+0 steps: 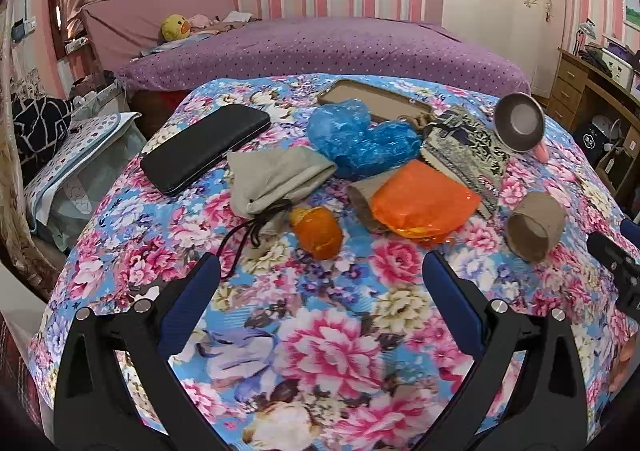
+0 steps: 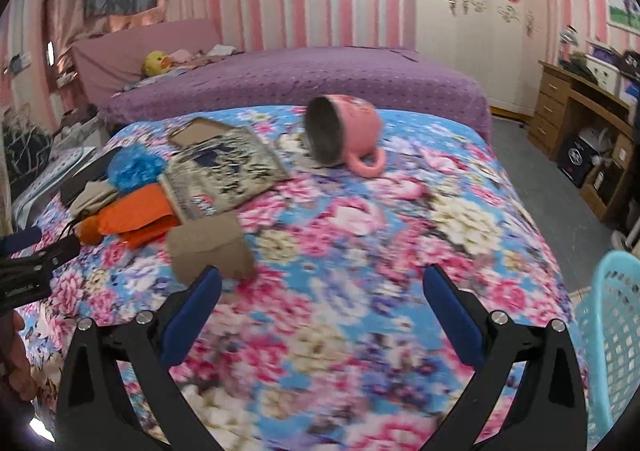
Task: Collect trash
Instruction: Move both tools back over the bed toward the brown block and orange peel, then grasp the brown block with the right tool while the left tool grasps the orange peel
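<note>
Both tongs, left tongs (image 1: pixel 320 267) and right tongs (image 2: pixel 322 279), are spreading wide, empty. The cardboard tube (image 1: pixel 536 226) is looking light and squashy; pinch its rim gently.

Left wrist cam sits low over the near edge of the floral cloth (image 1: pixel 320 331), facing the far edge and the purple bed (image 1: pixel 320 47) beyond, close to the cardboard tube (image 1: pixel 536 227) on its right. Right wrist cam is further toward the right edge, same heading, slightly higher, motion-blurred, with the cardboard tube (image 2: pixel 210 247) just past its left finger and a turquoise basket (image 2: pixel 612 331) off the right edge. Shared: floral cloth (image 2: pixel 360 231), pink mug (image 1: pixel 520 127) (image 2: pixel 344 131), the bed (image 2: pixel 296 79).
</note>
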{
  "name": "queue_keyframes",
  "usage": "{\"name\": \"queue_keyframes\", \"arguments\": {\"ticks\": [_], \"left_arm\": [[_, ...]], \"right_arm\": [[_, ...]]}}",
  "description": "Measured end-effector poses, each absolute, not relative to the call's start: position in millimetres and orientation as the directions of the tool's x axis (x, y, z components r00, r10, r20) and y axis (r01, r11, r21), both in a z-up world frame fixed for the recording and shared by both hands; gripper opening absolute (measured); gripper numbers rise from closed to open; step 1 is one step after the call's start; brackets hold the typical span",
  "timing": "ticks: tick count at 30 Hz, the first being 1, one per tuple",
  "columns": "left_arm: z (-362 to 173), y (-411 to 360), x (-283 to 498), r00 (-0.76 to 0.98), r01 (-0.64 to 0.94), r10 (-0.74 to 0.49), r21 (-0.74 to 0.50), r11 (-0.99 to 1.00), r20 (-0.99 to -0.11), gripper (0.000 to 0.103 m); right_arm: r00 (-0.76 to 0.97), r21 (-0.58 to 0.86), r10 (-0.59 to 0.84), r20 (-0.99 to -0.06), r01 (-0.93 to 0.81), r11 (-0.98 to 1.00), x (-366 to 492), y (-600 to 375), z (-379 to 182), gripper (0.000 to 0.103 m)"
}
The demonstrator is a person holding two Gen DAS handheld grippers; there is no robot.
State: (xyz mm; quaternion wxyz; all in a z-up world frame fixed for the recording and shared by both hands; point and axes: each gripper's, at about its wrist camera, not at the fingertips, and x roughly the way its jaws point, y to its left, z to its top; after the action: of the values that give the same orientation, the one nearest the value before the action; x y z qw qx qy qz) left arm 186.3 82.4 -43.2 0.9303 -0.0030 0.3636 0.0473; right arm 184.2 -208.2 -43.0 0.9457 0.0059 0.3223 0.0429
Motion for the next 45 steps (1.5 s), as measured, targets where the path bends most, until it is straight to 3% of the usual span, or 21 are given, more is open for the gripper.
{"name": "queue_keyframes", "arguments": {"ticks": [13,14,16,18,22,30,32,37,45], "left_arm": [[-53,110,190,0.688,-0.121,0.077,-0.009,0.993,-0.722,0.098],[-54,111,190,0.685,-0.127,0.078,-0.013,0.992,-0.724,0.098],[-54,113,192,0.682,-0.133,0.078,-0.019,0.991,-0.727,0.098],[-55,113,193,0.681,-0.129,0.075,-0.019,0.991,-0.729,0.098],[-57,109,194,0.676,-0.120,0.078,-0.005,0.993,-0.733,0.098],[-54,110,198,0.685,-0.119,0.044,-0.052,0.991,-0.727,0.097],[-54,109,200,0.689,-0.118,0.034,-0.066,0.991,-0.724,0.092],[-57,97,215,0.681,-0.090,0.031,-0.042,0.995,-0.732,0.066],[-70,90,231,0.647,-0.103,0.072,0.006,0.995,-0.759,0.046]], "right_arm": [[0.744,-0.001,0.175,-0.646,-0.230,0.973,207,-156,-47,0.097],[0.744,-0.002,0.177,-0.644,-0.233,0.972,209,-155,-47,0.094],[0.744,-0.004,0.186,-0.642,-0.245,0.969,211,-151,-46,0.079],[0.729,0.011,0.213,-0.651,-0.271,0.962,213,-149,-48,0.054],[0.738,0.031,0.240,-0.631,-0.285,0.958,209,-152,-46,0.054],[0.801,-0.053,0.136,-0.582,-0.204,0.977,195,-180,-34,0.054],[0.805,-0.060,0.119,-0.581,-0.188,0.980,194,-189,-33,0.054],[0.800,-0.037,0.102,-0.591,-0.154,0.987,195,-208,-35,0.054],[0.802,-0.043,0.094,-0.590,-0.148,0.988,190,-217,-36,0.054]]}}
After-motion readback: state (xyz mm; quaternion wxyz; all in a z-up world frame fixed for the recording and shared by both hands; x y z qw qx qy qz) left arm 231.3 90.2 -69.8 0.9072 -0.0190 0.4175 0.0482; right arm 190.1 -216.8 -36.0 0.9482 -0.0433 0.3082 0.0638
